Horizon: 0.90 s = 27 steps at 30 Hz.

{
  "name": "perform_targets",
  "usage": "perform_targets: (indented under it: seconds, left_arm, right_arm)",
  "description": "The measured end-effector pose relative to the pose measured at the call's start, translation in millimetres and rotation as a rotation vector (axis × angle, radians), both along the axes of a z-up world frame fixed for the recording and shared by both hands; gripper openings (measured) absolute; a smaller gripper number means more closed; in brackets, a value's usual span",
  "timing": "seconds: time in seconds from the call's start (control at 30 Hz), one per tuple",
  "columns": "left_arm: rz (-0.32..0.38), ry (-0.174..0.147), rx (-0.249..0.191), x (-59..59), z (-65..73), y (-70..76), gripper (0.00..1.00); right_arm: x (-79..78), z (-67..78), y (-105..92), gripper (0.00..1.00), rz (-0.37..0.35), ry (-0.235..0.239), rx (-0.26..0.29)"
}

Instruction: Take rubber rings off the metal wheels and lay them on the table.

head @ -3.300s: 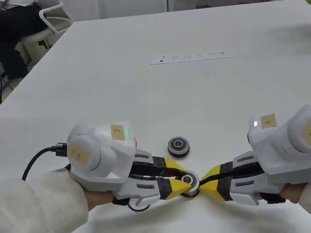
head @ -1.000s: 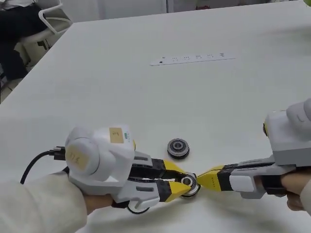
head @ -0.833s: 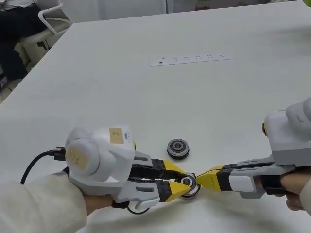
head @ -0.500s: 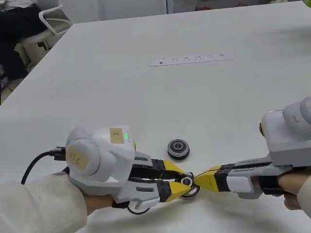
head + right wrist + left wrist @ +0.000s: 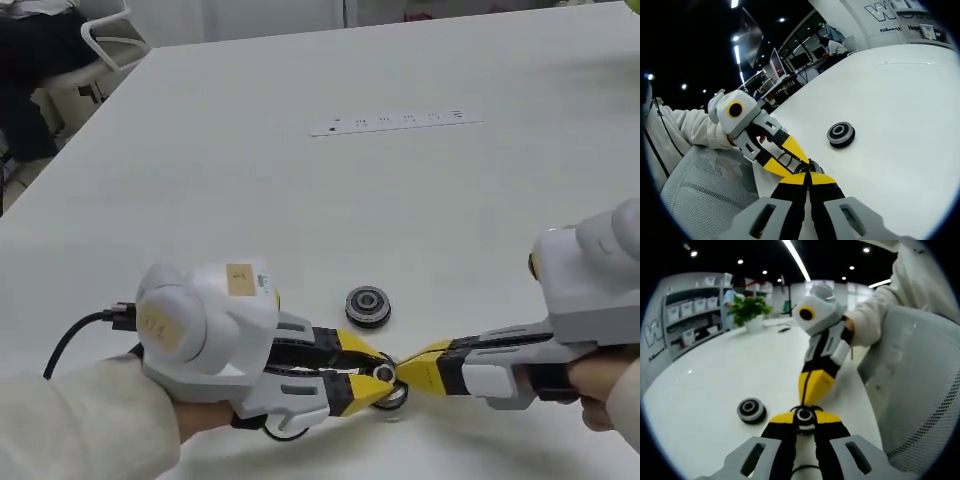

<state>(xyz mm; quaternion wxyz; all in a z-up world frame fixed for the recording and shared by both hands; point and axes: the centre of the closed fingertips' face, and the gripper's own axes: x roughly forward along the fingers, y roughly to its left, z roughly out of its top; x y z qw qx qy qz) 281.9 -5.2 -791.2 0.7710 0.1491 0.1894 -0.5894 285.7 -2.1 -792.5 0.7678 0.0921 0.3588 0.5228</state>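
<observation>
Near the worktop's (image 5: 300, 210) near edge, the left hand-held gripper (image 5: 378, 377) pinches a metal wheel (image 5: 388, 375). The right hand-held gripper (image 5: 403, 371), jaws pressed together, meets its rim. A second wheel (image 5: 367, 304) lies just beyond, with a power strip (image 5: 398, 121) well past it.

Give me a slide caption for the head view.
Left gripper clamps a wheel, right gripper closed at its rim; a second wheel lies on the white table.

Since start, right tool (image 5: 401, 372) rolled onto edge; tip crept in toward held wheel (image 5: 384, 375).
</observation>
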Motion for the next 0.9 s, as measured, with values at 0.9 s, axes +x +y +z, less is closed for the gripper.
perform_targets:
  seconds: [0.9]
  left_arm:
    - [0.012,0.042,0.02,-0.7,0.8,0.8,0.15]
  right_arm:
    - [4.4,2.6,-4.3,0.0,-0.013,-0.006,-0.006]
